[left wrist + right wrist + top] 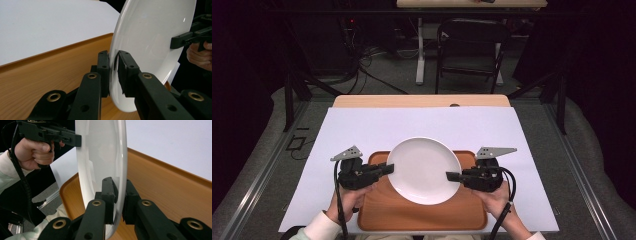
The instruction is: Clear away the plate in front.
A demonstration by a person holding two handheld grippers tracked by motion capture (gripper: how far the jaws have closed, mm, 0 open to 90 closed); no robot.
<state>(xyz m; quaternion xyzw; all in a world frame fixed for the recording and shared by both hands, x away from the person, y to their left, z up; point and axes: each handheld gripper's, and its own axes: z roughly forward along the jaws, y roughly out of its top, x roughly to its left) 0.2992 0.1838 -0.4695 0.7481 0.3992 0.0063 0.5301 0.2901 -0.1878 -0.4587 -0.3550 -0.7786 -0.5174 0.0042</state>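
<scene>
White plate (pixel 424 170) over tray (pixel 422 212), left claw (pixel 389 169) and right claw (pixel 451 176) pinching opposite rims

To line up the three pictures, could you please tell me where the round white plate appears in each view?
High view: the round white plate sits centre, above the orange wooden tray, between the two grippers.
Left gripper view: right of centre, seen edge-on, its rim between the jaws.
Right gripper view: centre, edge-on, its rim between the jaws.
Shared landmark: the tray.
</scene>
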